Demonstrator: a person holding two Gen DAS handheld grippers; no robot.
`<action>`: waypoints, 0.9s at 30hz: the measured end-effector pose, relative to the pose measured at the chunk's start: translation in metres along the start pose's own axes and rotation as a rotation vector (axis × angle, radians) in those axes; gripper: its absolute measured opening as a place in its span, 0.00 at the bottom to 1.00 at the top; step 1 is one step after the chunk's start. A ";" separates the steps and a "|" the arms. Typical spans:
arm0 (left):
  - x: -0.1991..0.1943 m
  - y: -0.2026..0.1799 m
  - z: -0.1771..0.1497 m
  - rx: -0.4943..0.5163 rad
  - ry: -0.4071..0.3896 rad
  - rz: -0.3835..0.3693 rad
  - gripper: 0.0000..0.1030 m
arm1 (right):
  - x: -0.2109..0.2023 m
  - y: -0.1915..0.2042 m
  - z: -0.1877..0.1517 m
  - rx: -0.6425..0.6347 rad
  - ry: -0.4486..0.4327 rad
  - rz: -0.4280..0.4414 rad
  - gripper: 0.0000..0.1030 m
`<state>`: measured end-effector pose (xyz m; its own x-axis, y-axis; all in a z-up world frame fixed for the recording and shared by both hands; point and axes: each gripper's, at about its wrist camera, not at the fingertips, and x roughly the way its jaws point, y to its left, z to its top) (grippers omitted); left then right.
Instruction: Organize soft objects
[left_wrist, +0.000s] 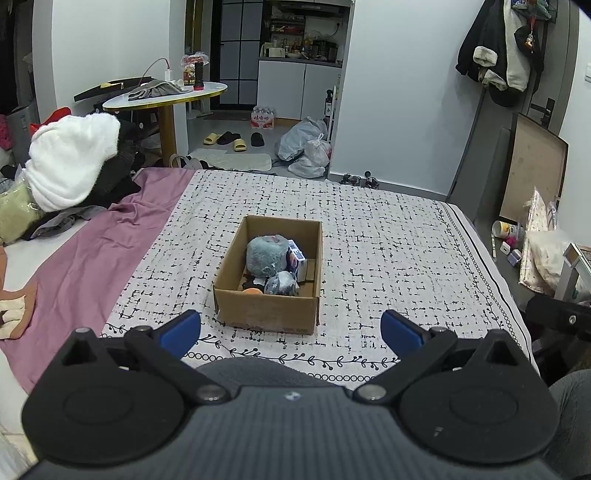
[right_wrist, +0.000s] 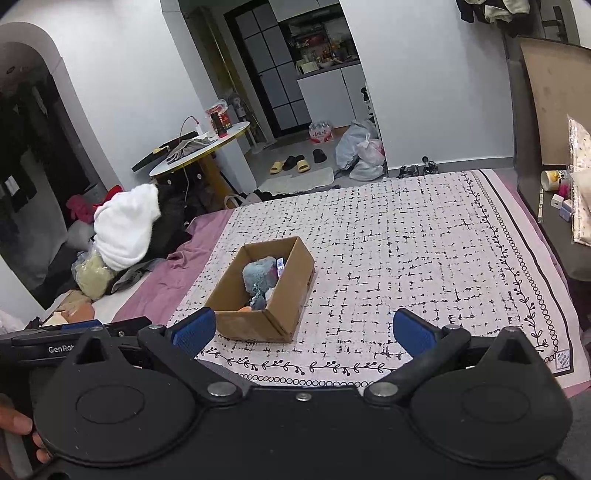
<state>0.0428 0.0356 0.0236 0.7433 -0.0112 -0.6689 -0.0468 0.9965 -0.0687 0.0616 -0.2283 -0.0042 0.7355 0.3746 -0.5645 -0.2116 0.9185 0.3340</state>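
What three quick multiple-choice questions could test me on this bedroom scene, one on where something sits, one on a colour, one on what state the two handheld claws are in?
1. Where is the fuzzy grey-blue plush bundle?
A. On the round table
B. Inside the open brown cardboard box
C. On the floor by the slippers

2. What colour are the pads on the fingers of the left gripper?
A. Blue
B. Red
C. Yellow

3. How do the left gripper and the right gripper stand?
A. Both shut on cloth
B. One open, one shut
C. Both open, holding nothing

Answers: 1 B, the bundle lies between the box walls on the white black-patterned bedspread. 2 A, both pads show blue. 3 C, each wrist view shows wide-spread fingers with only bedspread between them.
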 end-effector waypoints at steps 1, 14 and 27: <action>0.000 0.000 0.000 0.000 0.000 0.000 1.00 | 0.000 0.001 0.000 -0.002 -0.001 0.000 1.00; 0.004 0.003 -0.002 -0.003 0.005 0.004 1.00 | 0.001 -0.001 0.002 -0.001 0.002 -0.008 1.00; 0.005 0.002 0.000 -0.003 0.007 -0.002 1.00 | 0.004 -0.002 0.000 0.000 0.013 -0.013 1.00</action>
<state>0.0467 0.0378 0.0204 0.7386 -0.0143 -0.6740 -0.0471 0.9962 -0.0727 0.0650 -0.2288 -0.0073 0.7294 0.3646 -0.5788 -0.2024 0.9233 0.3265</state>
